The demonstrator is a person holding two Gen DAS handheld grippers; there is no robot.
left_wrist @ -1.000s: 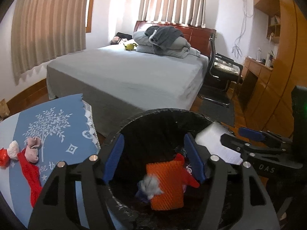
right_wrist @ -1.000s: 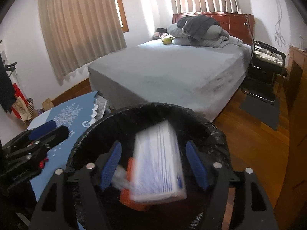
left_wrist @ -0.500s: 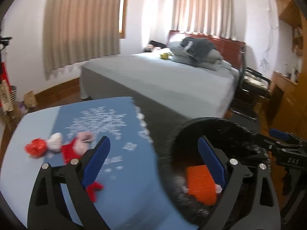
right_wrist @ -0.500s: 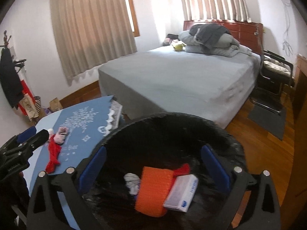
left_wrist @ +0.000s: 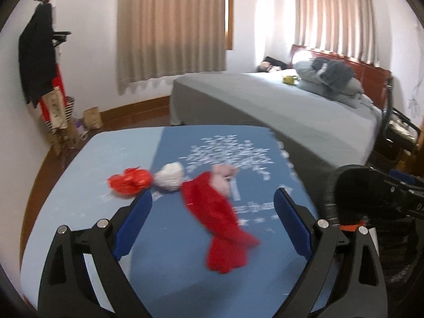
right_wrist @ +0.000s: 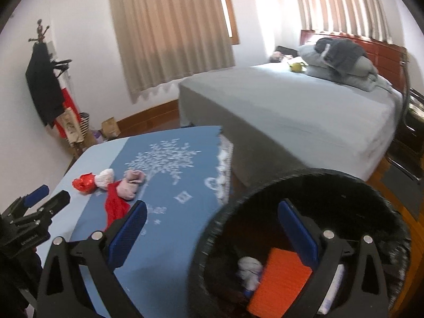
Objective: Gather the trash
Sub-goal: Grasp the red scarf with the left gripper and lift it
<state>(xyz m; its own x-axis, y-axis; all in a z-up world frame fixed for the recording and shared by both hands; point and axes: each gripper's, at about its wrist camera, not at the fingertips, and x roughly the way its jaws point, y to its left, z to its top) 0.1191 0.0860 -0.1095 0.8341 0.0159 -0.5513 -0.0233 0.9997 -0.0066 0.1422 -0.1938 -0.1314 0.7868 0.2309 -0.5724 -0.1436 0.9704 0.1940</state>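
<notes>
A blue-clothed table (left_wrist: pixel 169 259) carries a long red cloth (left_wrist: pixel 212 212), a crumpled red wrapper (left_wrist: pixel 129 182), a white paper ball (left_wrist: pixel 169 176) and a pink wad (left_wrist: pixel 224 175). My left gripper (left_wrist: pixel 212 220) is open and empty above the red cloth. The black-lined bin (right_wrist: pixel 331 182) stands right of the table and holds an orange sponge (right_wrist: pixel 281 283), a white wad (right_wrist: pixel 249 267) and a white packet (right_wrist: pixel 334 288). My right gripper (right_wrist: pixel 212 233) is open and empty, straddling the bin's left rim. The same table trash (right_wrist: pixel 108 182) shows in the right wrist view.
A grey bed (left_wrist: pixel 291 108) with piled bedding lies behind the table. A coat stand (left_wrist: pixel 39 61) and paper bags (left_wrist: pixel 92 116) stand by the left wall. A black chair (right_wrist: pixel 410 122) is at the right. The wooden floor (right_wrist: pixel 408 201) shows beyond the bin.
Both grippers have swung left from over the bin toward the table. The white packet dropped from my right gripper into the bin. The left gripper now faces the trash on the cloth.
</notes>
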